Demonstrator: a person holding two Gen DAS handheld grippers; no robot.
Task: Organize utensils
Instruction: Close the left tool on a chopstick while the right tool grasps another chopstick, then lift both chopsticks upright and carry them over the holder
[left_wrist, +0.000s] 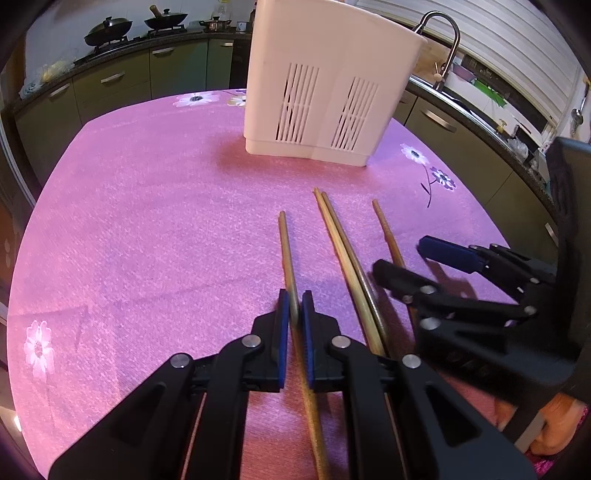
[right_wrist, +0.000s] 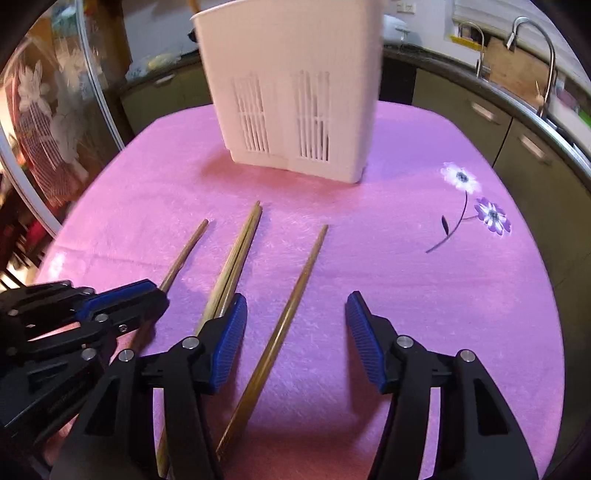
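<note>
Standing upright at the far side of the pink worktop (left_wrist: 147, 221), the white slotted utensil holder (left_wrist: 314, 103) hides its inside. Four chopsticks lie lengthwise, tips toward it. The left tongs (left_wrist: 293, 310) pinch the leftmost chopstick (left_wrist: 286, 243); the right tongs (right_wrist: 295, 314) stand spread astride the rightmost chopstick (right_wrist: 295, 291), beside the middle pair (right_wrist: 240, 243).

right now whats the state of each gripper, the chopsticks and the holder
left gripper: shut on the leftmost chopstick
right gripper: open, straddling the rightmost chopstick, pads not touching it
middle pair of chopsticks: lying side by side on the pink cloth
white utensil holder: upright at the back, contents not visible
</note>
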